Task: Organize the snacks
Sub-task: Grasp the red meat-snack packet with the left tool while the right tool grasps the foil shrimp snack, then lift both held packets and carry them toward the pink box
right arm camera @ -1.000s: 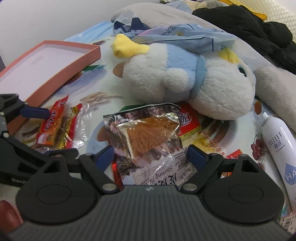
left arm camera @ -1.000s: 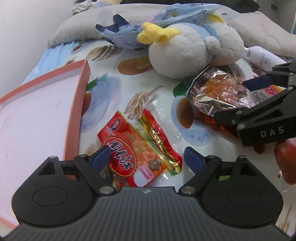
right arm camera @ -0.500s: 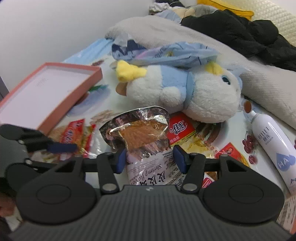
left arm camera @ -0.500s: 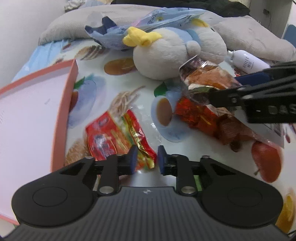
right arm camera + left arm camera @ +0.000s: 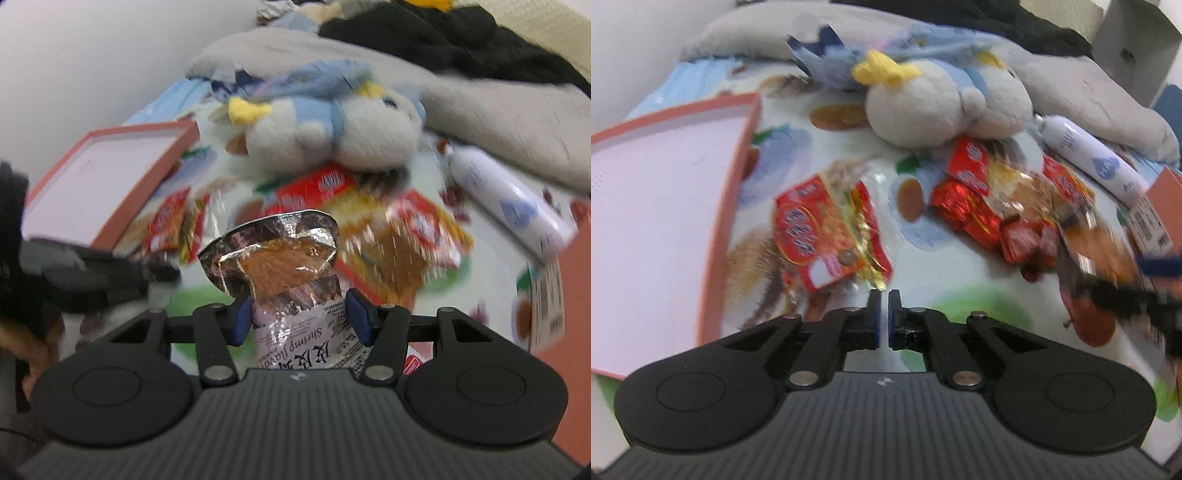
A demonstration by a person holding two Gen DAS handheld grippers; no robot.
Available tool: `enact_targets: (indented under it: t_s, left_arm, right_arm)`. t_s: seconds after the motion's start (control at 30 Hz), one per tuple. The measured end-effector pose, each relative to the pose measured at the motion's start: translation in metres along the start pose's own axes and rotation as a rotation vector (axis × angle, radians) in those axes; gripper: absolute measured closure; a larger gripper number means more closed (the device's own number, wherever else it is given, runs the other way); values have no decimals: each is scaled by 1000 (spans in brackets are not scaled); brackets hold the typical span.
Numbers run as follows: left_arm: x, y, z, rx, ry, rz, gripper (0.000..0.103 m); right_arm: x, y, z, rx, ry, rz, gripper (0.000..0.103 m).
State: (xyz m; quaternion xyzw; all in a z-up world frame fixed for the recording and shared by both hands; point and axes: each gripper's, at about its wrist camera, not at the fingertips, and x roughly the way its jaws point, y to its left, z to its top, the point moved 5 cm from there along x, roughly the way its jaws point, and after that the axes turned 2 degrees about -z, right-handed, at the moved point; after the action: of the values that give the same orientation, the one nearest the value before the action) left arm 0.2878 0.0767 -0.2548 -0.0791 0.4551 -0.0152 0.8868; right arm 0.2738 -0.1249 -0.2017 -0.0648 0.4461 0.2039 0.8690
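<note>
Right gripper point(image 5: 298, 317) pinched the crinkly foil shrimp snack bag point(image 5: 284, 273) low down; looked light, crushable, slippery. Left gripper point(image 5: 883, 317) was pressed shut, seemingly empty.

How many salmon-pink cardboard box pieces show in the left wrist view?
2. One open salmon-pink tray lies at the left edge; a second salmon-pink box corner pokes in at the right edge, by the white bottle. More may be hidden.
</note>
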Motion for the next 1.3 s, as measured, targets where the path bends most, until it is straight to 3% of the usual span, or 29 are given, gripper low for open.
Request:
enact_targets:
  t_s: [0.07,0.1,0.17,0.2,0.23,0.4,0.67,0.8,0.87,1.13,1.3]
  left_arm:
    - [-2,-2,4,10,0,-3,98]
    - [-2,-3,6,20,-1,4,90]
    - [-1,-4,11,41,-3,30,54]
    - [1,-4,14,47,-8,55,26]
    - [1,-5,17,53,-29,89,14]
    - [17,-7,33,98,-60,162,2]
    - [60,5,44,76,3,301,2]
    - [67,20,40,-68,21,233,3]
    - [67,24,40,-80,10,233,4]
    - [58,26,42,-64,3,215,41]
    - [47,23,36,-47,18,174,45]
  right_arm:
    - [-1,-1,-11,17,15,-3,47]
    - [-2,-1,-16,27,24,-3,47]
    - [-3,-2,-24,40,36,-2,47]
    - [-4,-2,-27,44,41,-4,47]
    - [-5,-2,-30,45,45,-5,47]
    - [-8,-7,-37,62,53,-14,47]
    - [-6,-26,-45,114,69,-33,47]
    - [-4,-33,-48,130,75,-36,47]
    - [-3,-36,-50,140,75,-38,47]
    - [-2,-36,-57,163,86,-29,47]
    - [-10,-35,-59,173,67,-40,47]
